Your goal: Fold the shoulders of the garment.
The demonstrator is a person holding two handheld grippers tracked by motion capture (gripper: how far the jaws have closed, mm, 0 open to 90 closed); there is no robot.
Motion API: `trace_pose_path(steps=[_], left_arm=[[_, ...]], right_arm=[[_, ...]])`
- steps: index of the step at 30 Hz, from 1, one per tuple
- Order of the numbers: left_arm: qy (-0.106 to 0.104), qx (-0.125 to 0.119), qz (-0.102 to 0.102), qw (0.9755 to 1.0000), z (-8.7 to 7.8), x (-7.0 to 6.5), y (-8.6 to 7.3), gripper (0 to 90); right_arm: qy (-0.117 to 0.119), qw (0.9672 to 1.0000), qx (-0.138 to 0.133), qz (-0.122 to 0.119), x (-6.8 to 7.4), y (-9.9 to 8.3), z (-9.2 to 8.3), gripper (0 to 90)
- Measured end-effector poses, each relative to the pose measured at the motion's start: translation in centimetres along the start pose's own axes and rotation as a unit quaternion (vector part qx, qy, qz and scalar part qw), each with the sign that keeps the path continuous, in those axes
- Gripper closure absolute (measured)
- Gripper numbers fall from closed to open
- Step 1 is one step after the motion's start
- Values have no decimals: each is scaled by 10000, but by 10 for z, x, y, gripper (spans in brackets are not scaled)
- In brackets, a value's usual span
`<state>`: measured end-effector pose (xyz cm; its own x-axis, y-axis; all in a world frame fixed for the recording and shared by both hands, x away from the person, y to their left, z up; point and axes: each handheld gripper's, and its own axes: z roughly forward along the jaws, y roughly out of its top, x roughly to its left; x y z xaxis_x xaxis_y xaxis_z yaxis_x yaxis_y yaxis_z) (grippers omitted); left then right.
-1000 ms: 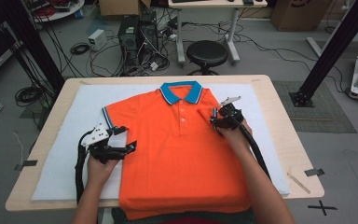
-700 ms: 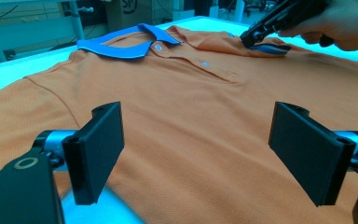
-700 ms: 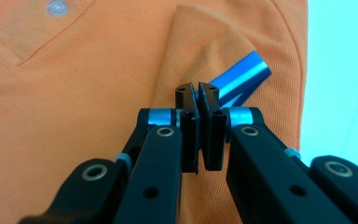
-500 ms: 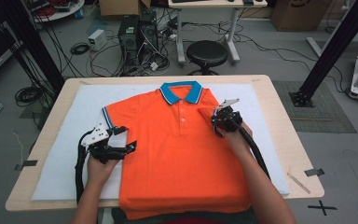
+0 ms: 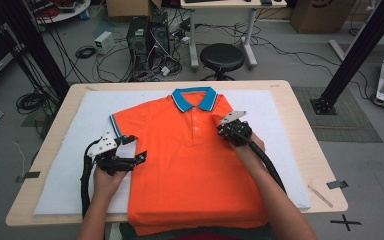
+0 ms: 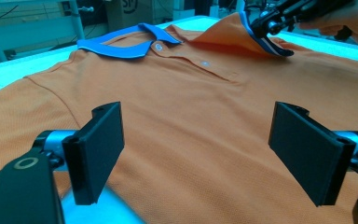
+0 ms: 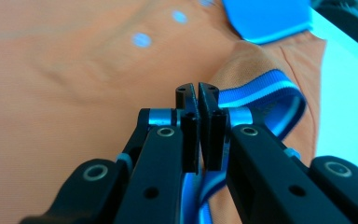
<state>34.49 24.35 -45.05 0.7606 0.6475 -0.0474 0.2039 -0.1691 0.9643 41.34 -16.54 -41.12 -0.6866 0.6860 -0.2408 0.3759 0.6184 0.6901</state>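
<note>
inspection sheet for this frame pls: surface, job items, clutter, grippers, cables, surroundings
Surface: wooden table under a white mat.
Job's things: orange polo shirt, front up, blue collar away from the person; right sleeve lifted and folded in over the chest.
Clutter: tape marks on the table edges, thin stick at the right.
Grippers: right gripper shut on the sleeve's striped cuff; left gripper open, low over the shirt's left side.
Cables: one black cable trails from each gripper; loose cables on the floor.
Surroundings: round stool, computer tower, black frame posts.
</note>
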Motion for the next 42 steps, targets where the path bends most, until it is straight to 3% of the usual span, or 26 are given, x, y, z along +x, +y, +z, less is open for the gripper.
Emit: trace_pose_path(steps=[4,5,8,18,22,29,33,37,42], left_arm=[[-9,3,0,10000,0,0,0,182],[-6,2,-6,10000,0,0,0,182],[-7,1,-1,10000,0,0,0,182],[0,0,-8,10000,0,0,0,182],[-6,6,-4,10000,0,0,0,182],[1,14,11,10000,0,0,0,182],[8,-8,12,10000,0,0,0,182],[1,-4,-15,10000,0,0,0,182],[21,29,29,10000,0,-1,0,182]], right_arm=[[181,9994,-158,-254,13,5,-6,786],[176,9993,-231,-253,15,6,-9,736],[70,9990,-380,-240,13,8,-17,726],[-89,9999,33,130,-4,-14,2,694],[42,9992,277,277,-7,-23,12,690],[257,9992,314,-63,9,-26,11,679],[300,9994,46,140,4,-28,-3,593],[193,9986,-298,403,-13,-39,-26,524],[39,9944,-497,929,-38,-62,-47,427]])
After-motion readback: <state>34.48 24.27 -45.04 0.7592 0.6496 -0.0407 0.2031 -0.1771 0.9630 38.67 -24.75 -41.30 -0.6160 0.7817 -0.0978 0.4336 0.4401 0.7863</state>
